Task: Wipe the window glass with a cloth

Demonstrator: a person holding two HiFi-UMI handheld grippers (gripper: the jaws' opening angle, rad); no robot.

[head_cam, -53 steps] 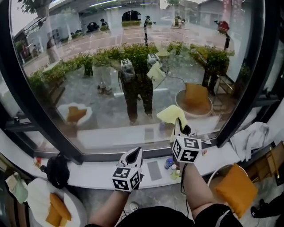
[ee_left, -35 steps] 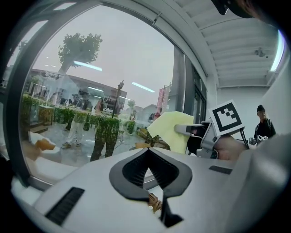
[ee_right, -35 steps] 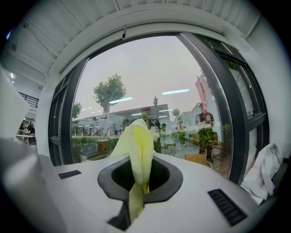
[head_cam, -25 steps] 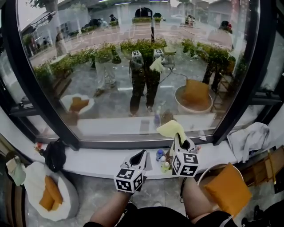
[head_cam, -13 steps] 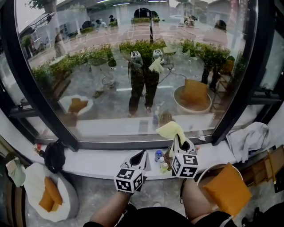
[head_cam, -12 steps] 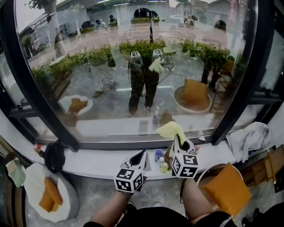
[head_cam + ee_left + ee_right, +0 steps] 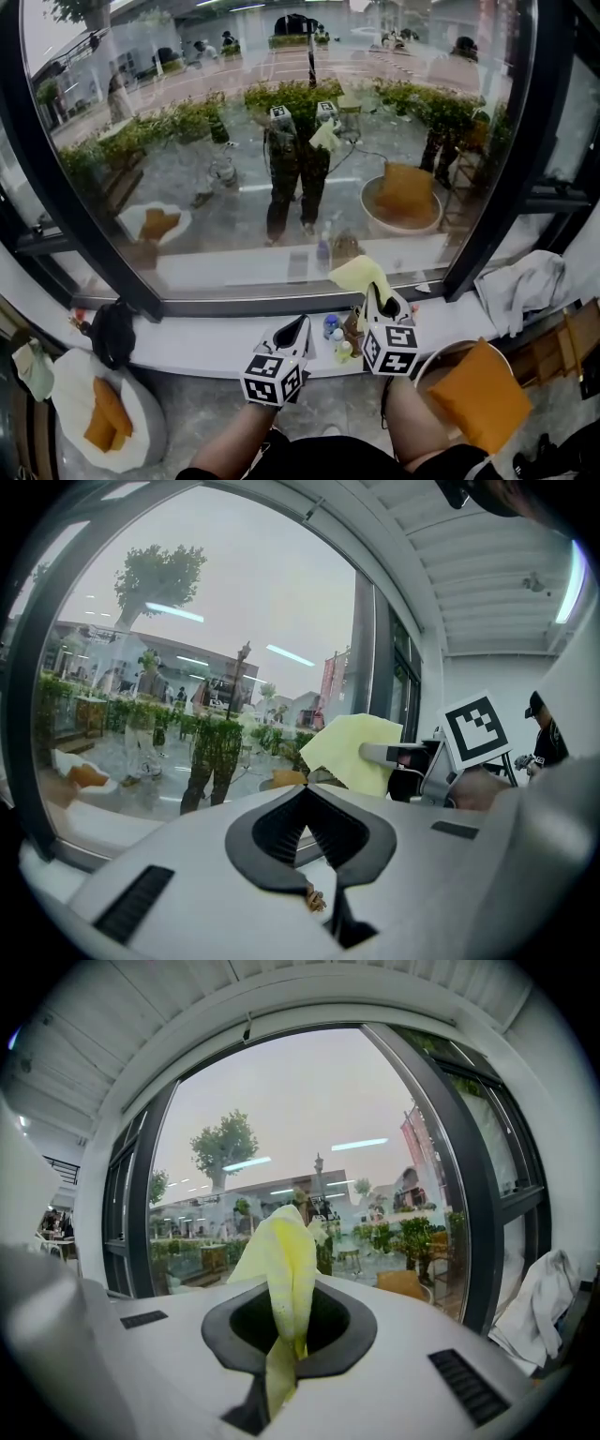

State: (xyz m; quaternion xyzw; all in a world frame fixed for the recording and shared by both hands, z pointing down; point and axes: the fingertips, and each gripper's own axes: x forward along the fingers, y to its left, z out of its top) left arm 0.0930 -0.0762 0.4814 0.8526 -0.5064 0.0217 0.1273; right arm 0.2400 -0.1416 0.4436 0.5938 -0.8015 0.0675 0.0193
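Here, the right gripper (image 7: 380, 298) has its jaws clamped tight on a soft pale-yellow cloth (image 7: 360, 275). The cloth's loose fold stands up past the jaw tips, low at about 6 o'clock of the large dark-framed window glass (image 7: 234, 159); whether cloth and glass touch cannot be told. The left gripper (image 7: 296, 325), at 8 o'clock of the right one, has its jaws pressed together around nothing. Small bottles (image 7: 331, 328) stand on the white window sill (image 7: 187, 339) between the two grippers.

cloth (image 7: 361, 275) before window glass (image 7: 234, 141), bottles (image 7: 330, 328) — on sill (image 7: 206, 330)
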